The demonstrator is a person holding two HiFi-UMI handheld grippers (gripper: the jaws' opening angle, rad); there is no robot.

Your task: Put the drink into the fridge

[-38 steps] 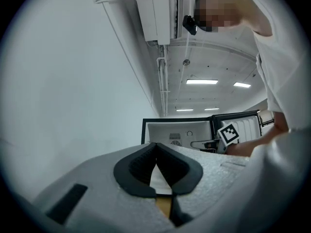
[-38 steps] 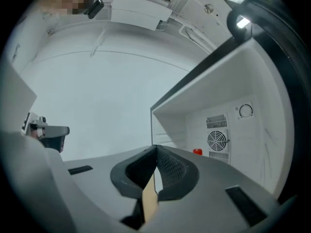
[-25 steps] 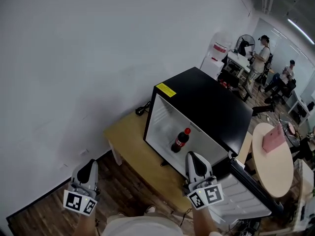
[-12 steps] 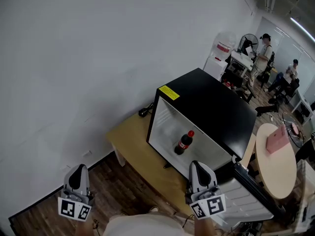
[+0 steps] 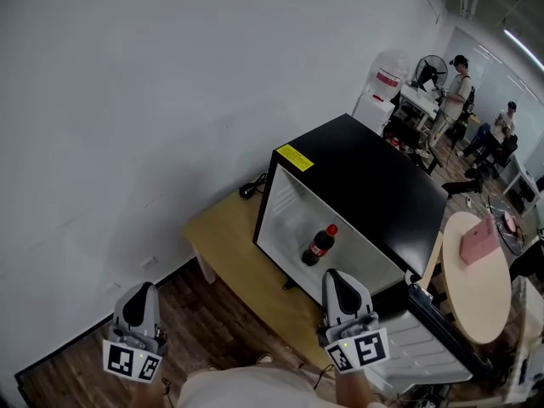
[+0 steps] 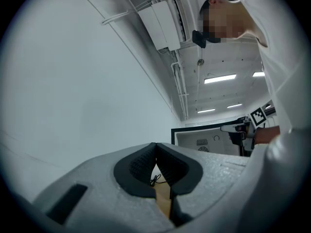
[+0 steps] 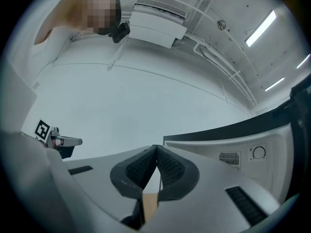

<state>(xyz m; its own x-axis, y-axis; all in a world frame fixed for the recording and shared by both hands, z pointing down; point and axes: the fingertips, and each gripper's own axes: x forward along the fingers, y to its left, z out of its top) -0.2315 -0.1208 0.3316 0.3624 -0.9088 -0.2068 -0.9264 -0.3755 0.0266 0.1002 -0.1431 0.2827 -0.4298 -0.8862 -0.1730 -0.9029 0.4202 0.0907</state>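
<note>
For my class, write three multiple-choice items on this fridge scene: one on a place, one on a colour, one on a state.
1. Where is the bottle relative to the fridge?
A. On top
B. Inside
C. Behind

2. What colour is the bottle's cap?
A. Blue
B. Green
C. Red

3. How do the jaws of the right tool stand?
A. Together, with nothing gripped
B. Wide apart
C. Clamped on the bottle

Answers:
1 B: the head view shows the bottle upright in the open white compartment.
2 C: the cap is red above the dark bottle.
3 A: the right gripper view shows the pads meeting at their tips with nothing between them.
</note>
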